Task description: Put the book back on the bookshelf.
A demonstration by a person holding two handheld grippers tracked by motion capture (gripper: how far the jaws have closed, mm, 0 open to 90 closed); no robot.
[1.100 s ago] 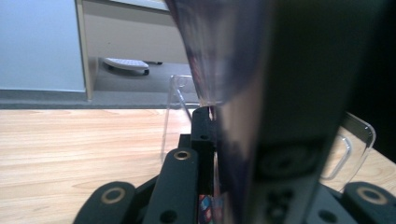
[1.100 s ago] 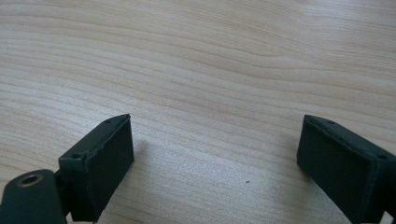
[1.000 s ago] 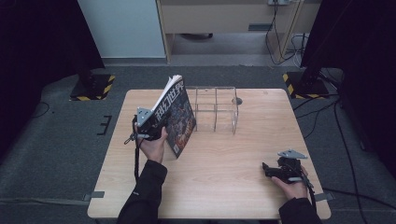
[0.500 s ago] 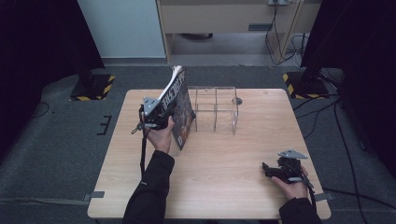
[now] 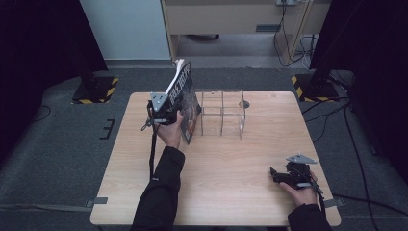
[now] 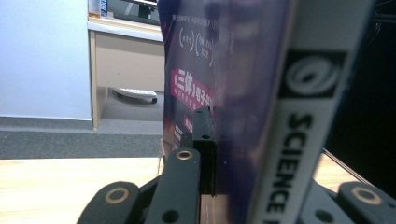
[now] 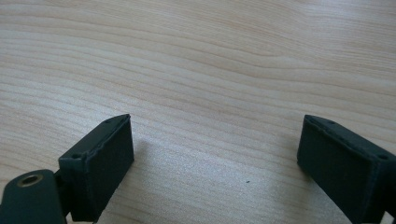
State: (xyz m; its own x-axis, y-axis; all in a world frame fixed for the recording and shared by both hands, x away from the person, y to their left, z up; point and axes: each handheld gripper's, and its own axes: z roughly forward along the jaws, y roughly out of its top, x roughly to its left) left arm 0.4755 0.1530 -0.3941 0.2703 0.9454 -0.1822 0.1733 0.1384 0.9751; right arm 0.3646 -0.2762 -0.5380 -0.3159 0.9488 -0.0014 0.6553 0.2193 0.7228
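Beside the wire rack, the left gripper clamps an upright magazine.
A limp cover could snag the rack's first divider; the right gripper rests open, empty, well apart.

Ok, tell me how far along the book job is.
Done: the book is picked up, upright, clamped in the left tool, with its spine toward that tool's camera. In hand: it is held just left of the clear divided rack, not yet inside a slot. Left: slide it into the rack and let go. The right tool rests open on the table, idle.
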